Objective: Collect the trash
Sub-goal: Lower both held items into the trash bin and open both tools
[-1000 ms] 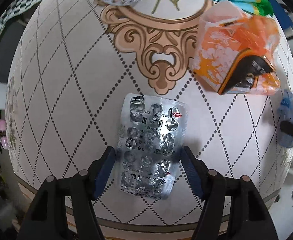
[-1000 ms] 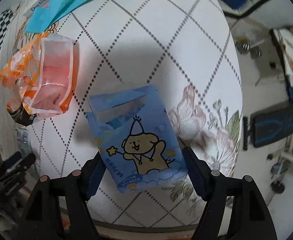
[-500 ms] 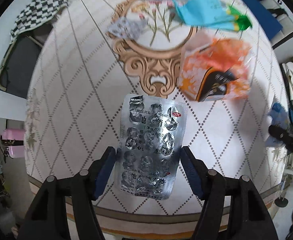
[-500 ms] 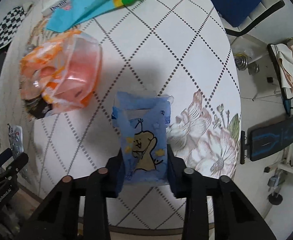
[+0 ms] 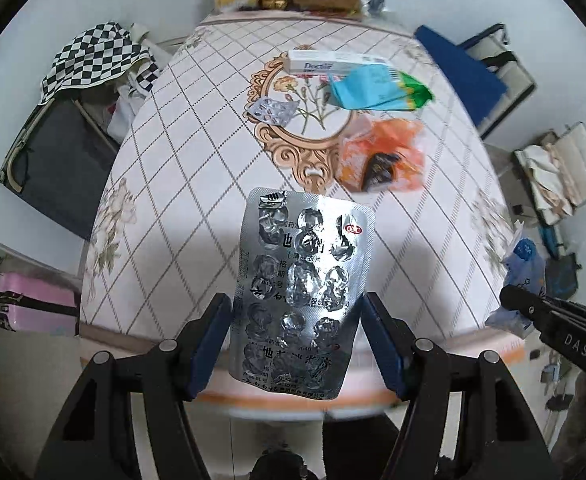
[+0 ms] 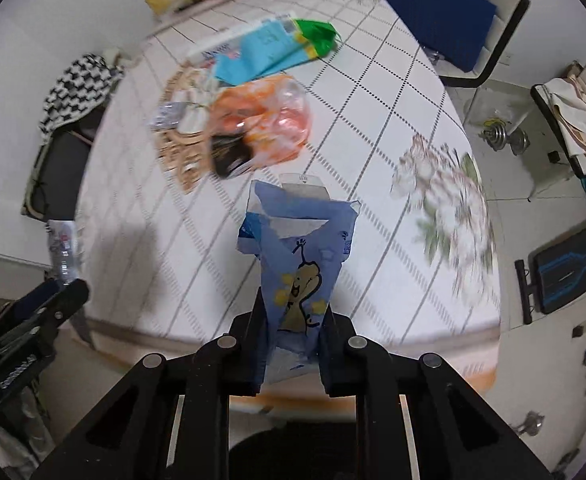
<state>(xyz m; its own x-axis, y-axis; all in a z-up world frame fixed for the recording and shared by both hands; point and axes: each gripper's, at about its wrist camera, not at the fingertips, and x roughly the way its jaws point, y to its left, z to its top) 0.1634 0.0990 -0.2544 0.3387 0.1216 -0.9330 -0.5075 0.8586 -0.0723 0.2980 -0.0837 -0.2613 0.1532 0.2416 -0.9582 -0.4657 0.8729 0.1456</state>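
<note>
left gripper (image 5: 297, 344): clamped on silver blister sheet (image 5: 303, 280), clear of bench (image 5: 173, 200) | right gripper (image 6: 293, 344): squeezed tight on blue cartoon wrapper (image 6: 299, 264) | left behind: orange bag (image 5: 381, 156) at 1 o'clock | tip: keep both grips firm and wrists steady during carry to bin

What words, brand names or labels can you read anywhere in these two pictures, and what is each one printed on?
"Dactil", roughly, last letters unsure: white box at the far side of the table.
"OTC": red oval on the silver blister pack in the left gripper; its Chinese print is only partly legible.
"DAS": black body of the right gripper.
Blue cartoon wrapper in the right gripper's jaws: small print blurred.
Teal packet: barcode, unreadable.
</note>
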